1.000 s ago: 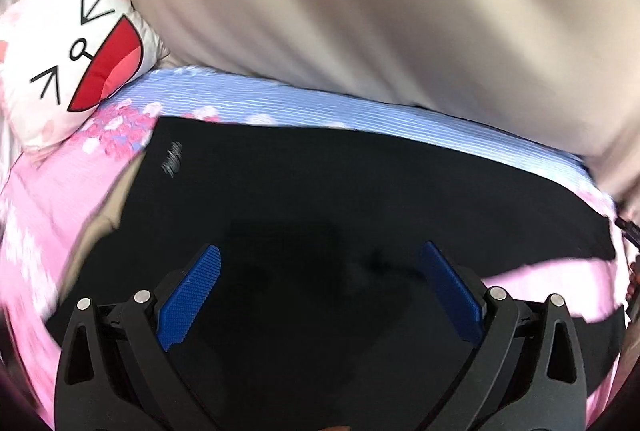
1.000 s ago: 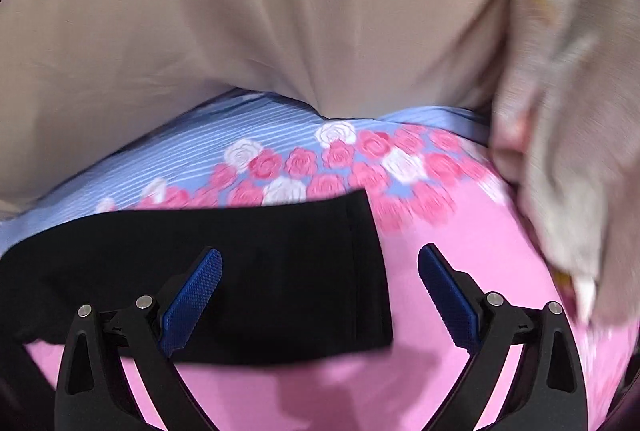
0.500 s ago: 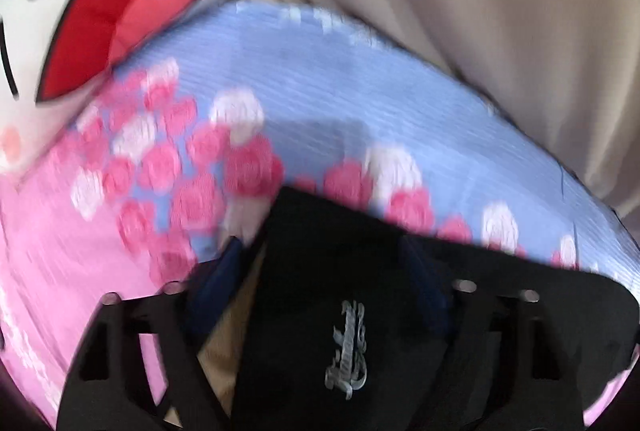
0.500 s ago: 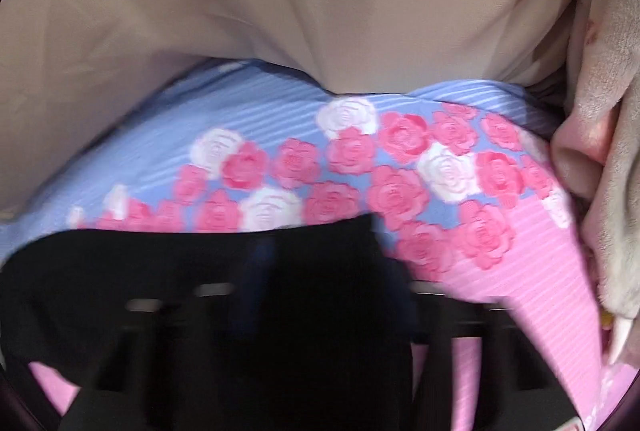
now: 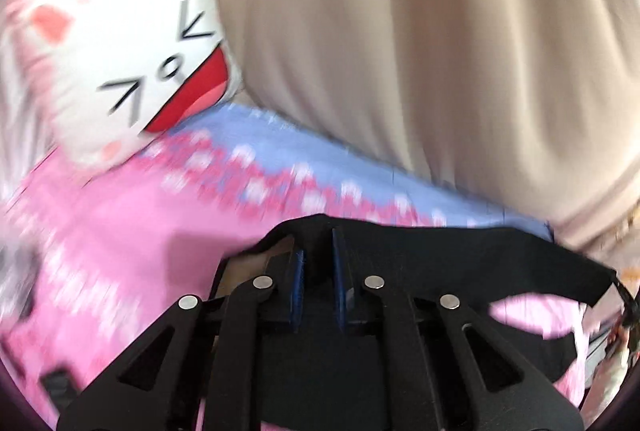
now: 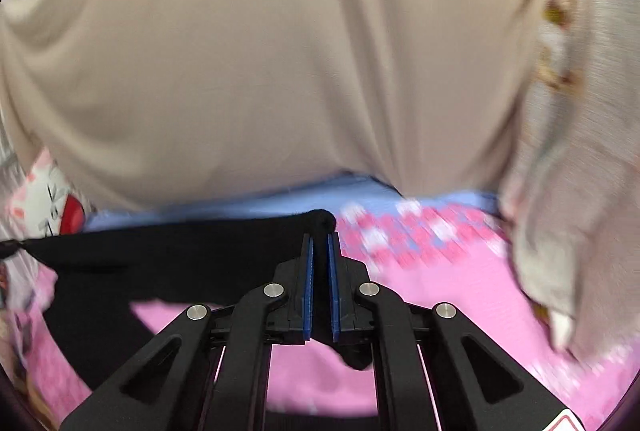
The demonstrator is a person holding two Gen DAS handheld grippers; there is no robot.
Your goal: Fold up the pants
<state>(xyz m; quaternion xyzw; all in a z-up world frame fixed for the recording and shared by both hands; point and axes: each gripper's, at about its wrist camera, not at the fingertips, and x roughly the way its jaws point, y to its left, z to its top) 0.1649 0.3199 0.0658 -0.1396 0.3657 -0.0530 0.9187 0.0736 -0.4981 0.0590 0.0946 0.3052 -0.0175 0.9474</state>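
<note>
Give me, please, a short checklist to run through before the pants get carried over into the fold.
1. Left gripper shut on the black pants: ok.
2. Right gripper pinching the pants' edge; jaws closing: ok.
3. Fabric stretched between both grips, off the pink bedsheet: ok.
4. Lower part of the pants hanging free, not snagged: cannot tell.
5. Cat-face pillow apart from the pants: ok.

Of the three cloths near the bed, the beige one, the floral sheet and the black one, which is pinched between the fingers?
The black pants: both grippers clamp their upper edge, lifting it off the floral sheet. The beige cloth hangs behind, untouched.
</note>
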